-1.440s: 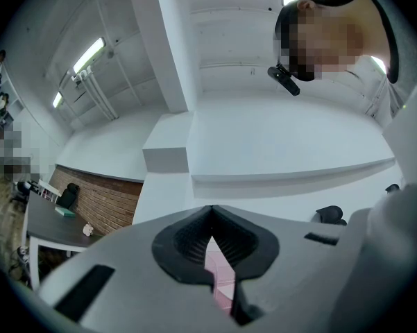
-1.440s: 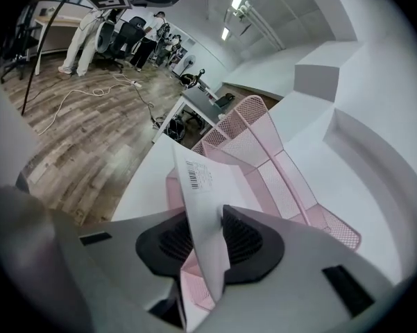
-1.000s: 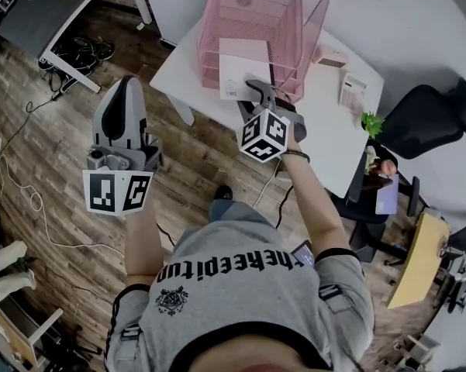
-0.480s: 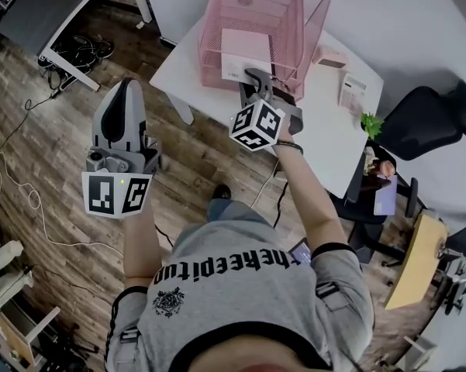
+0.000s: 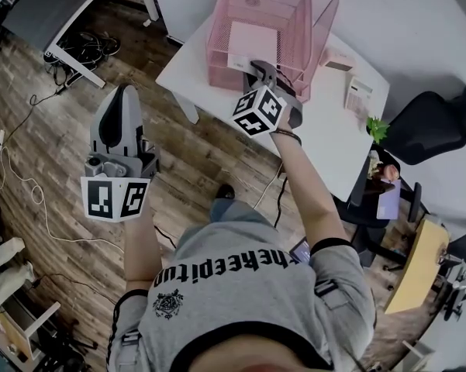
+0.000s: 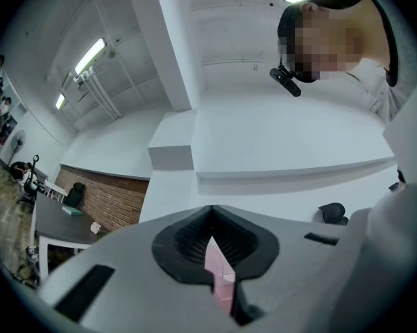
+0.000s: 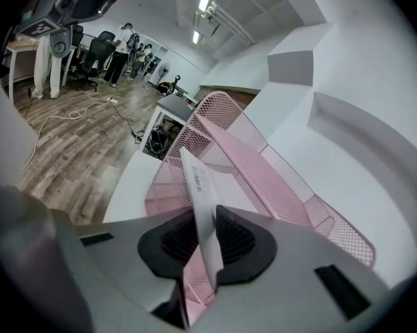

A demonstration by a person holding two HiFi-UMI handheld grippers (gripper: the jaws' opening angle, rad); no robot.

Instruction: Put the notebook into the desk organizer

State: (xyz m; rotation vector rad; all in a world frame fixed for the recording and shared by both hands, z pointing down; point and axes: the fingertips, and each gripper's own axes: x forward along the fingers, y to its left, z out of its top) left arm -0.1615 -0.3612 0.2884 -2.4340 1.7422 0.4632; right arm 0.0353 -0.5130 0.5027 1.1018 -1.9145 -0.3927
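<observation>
The right gripper (image 5: 257, 73) has just closed its jaws on the white notebook (image 5: 249, 43), upper centre, seemingly by its edge; snagging the pink organizer (image 5: 324, 23) could twist it loose.

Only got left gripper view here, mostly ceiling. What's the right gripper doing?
Observer: The right gripper has just been closing its jaws; they clamp the white notebook by its edge.
Operator: Notebook in the organizer yet?
Observer: Head view: its far end lies inside the pink mesh desk organizer, at the open front.
Operator: Left gripper near the desk?
Observer: No, the left gripper hangs over the wooden floor, beside the white desk.
</observation>
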